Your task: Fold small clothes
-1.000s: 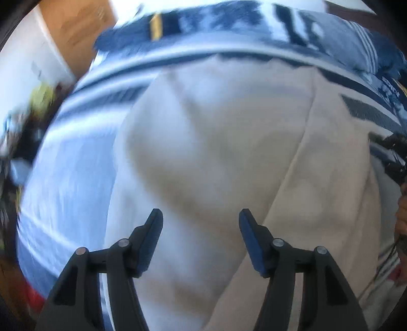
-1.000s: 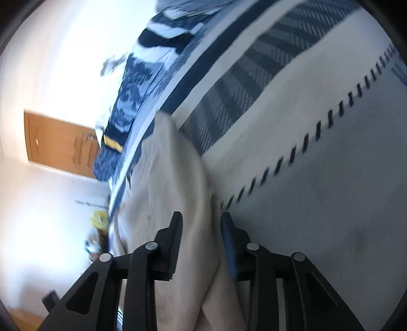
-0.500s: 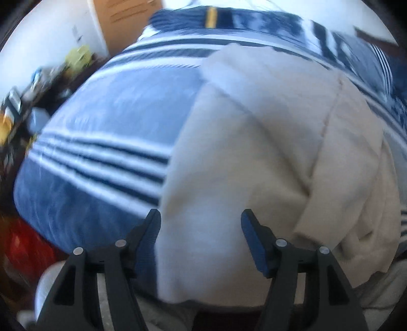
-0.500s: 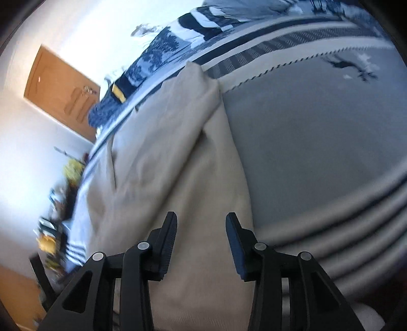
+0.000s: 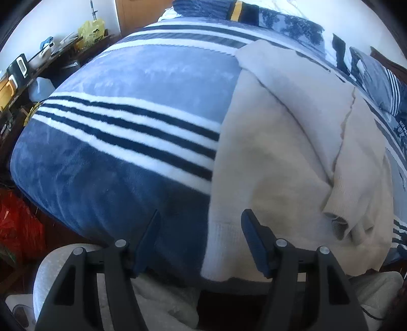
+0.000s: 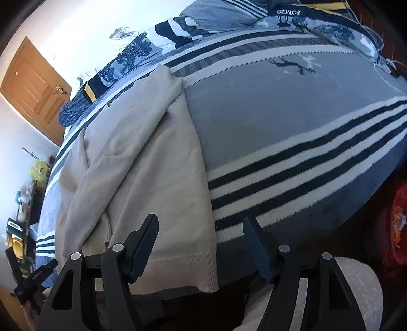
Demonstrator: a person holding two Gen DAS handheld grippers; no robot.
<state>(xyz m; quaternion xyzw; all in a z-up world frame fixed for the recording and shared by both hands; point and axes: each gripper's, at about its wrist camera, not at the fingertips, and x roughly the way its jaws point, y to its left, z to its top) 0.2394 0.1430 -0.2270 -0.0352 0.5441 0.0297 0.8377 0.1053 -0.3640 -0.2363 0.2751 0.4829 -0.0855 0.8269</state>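
A cream knit sweater (image 5: 285, 157) lies flat on a blue striped blanket (image 5: 122, 132), both sleeves folded in over its body and its ribbed hem at the bed's near edge. My left gripper (image 5: 201, 229) hovers open above the hem's left corner, and nothing sits between its pads. In the right wrist view the same sweater (image 6: 152, 157) stretches away from me. My right gripper (image 6: 201, 234) hangs over the hem's right corner, its jaws opening, no cloth pinched between them. The blanket (image 6: 292, 132) shows to the right.
Patterned pillows (image 6: 229, 23) lie at the bed's far end near a wooden door (image 6: 33, 86). A cluttered shelf with a yellow bag (image 5: 91, 30) runs along the left wall. Red bags (image 5: 17, 224) sit on the floor. Grey trouser legs (image 5: 106, 300) show below the grippers.
Both grippers pulled back from over the sweater to the bed's near edge. The right gripper let go of the cream cloth and its jaws spread wide. The left stayed open.
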